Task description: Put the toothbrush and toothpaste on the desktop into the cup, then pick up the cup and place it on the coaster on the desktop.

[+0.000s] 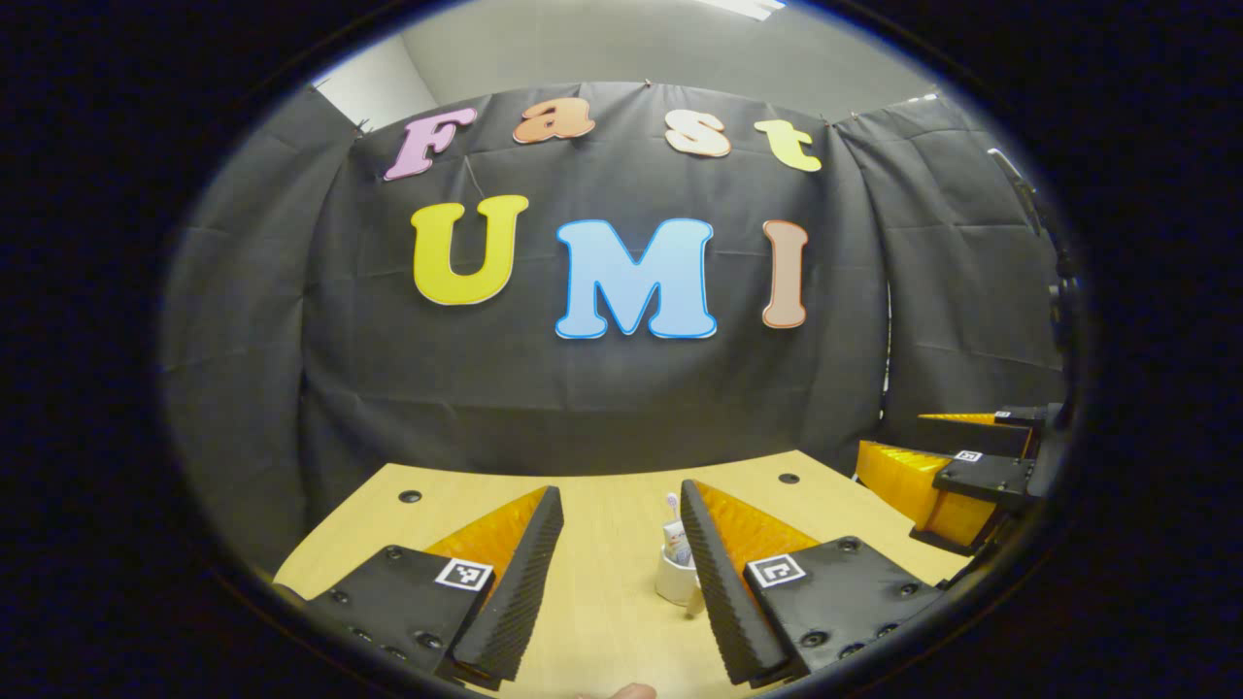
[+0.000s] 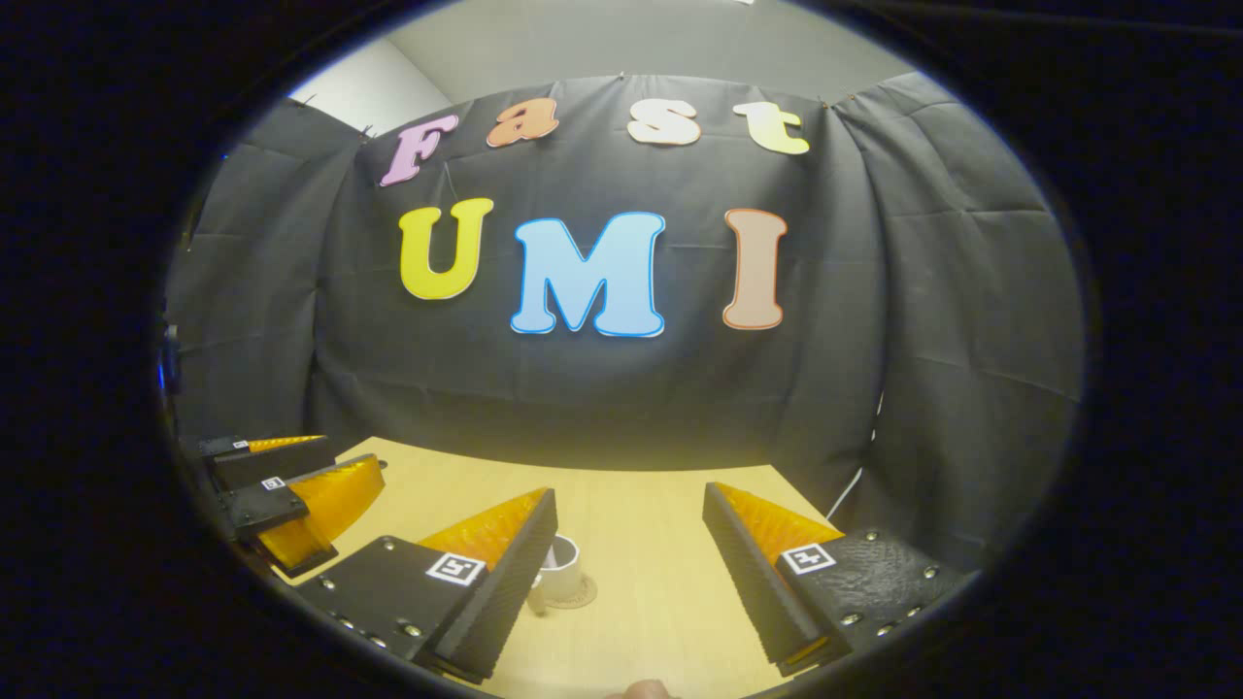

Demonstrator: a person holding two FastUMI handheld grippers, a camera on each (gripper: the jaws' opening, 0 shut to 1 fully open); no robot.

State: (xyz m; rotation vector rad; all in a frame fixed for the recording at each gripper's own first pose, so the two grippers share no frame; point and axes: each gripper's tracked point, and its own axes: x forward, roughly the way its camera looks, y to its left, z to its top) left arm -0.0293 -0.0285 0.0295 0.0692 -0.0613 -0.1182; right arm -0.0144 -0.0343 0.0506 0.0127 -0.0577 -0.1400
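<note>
Task looked finished.
The cup (image 2: 561,571) sat on its coaster (image 2: 575,594), toothbrush (image 1: 671,503) and toothpaste (image 1: 677,542) inside; left gripper (image 1: 621,573) and right gripper (image 2: 629,573) gaped wide, holding nothing.

No legible text, seemingly.

A pale wooden table (image 1: 602,592) with small dark round holes (image 1: 410,496) near its far corners stands against the booth's creased black cloth wall (image 1: 583,388) — a plain grey ceiling (image 2: 631,39) above.
</note>
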